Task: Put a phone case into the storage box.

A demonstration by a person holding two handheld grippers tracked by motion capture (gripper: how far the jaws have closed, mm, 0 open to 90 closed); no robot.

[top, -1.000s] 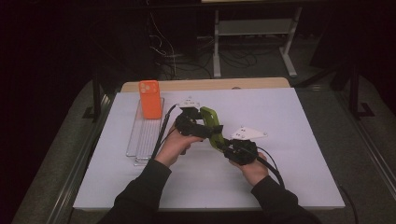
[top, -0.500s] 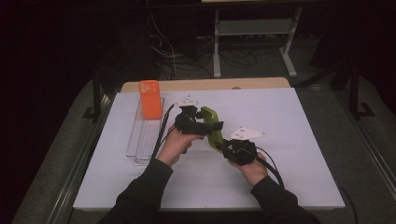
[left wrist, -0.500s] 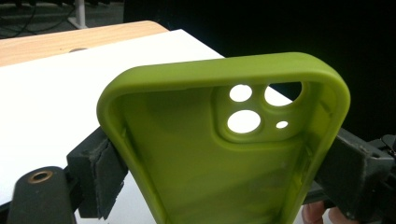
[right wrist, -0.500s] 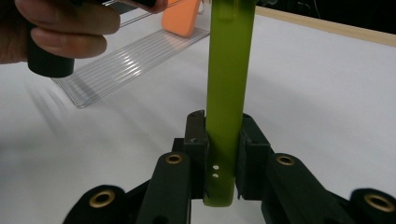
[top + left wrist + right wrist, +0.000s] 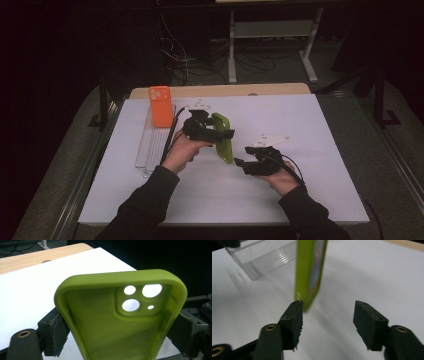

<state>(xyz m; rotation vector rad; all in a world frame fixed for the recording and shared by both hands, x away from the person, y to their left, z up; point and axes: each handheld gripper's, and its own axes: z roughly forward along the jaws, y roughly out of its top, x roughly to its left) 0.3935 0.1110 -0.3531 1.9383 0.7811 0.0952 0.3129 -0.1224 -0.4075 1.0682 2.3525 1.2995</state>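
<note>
left tool (image 5: 226, 135) grips the green case (image 5: 223, 136) by its sides above the desk (image 5: 310, 130); right tool (image 5: 241, 163), jaws just opened, stands wide and empty beside it.

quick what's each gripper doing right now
Left gripper: closed on the green phone case, pads on its two sides.
Right gripper: open, just released, nothing between the jaws.
</note>
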